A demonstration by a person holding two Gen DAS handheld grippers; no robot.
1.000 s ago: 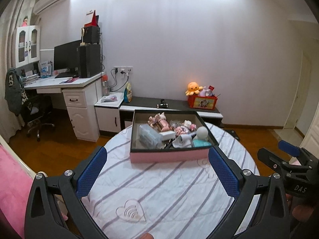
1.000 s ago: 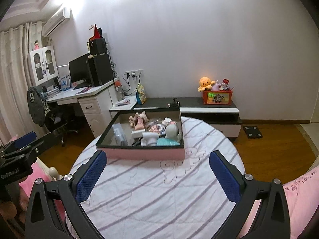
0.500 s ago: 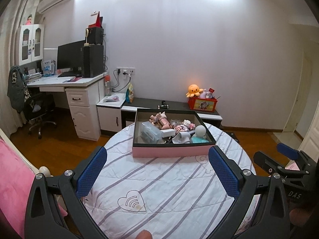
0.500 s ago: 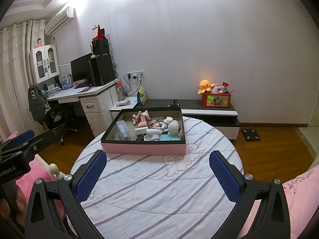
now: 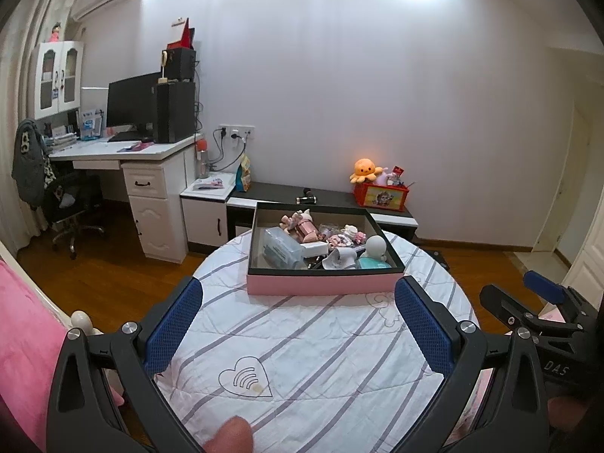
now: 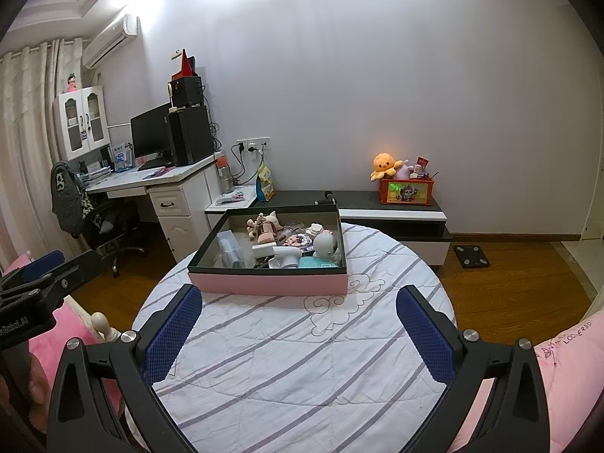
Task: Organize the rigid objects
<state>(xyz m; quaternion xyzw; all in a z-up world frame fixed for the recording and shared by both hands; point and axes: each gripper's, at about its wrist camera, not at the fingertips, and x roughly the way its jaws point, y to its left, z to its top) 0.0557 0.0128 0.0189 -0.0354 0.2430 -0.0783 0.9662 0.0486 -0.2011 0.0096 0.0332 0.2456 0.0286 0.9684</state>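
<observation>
Both claws, left (image 5: 298, 324) and right (image 6: 298, 328), gape wide and hold nothing. The box (image 5: 324, 285) of toys sits at the bench's (image 5: 302, 339) far edge, well apart. Only the right view shows the scale (image 6: 471, 256) (on the floor); only the left shows a stitched heart (image 5: 246, 377).

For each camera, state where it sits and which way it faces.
Left wrist: on the left gripper, facing the pink box on the round table; a fingertip and the right gripper show.
Right wrist: on the right gripper, facing the same box; left gripper at left.
Shared: box, table, orange plush.
</observation>
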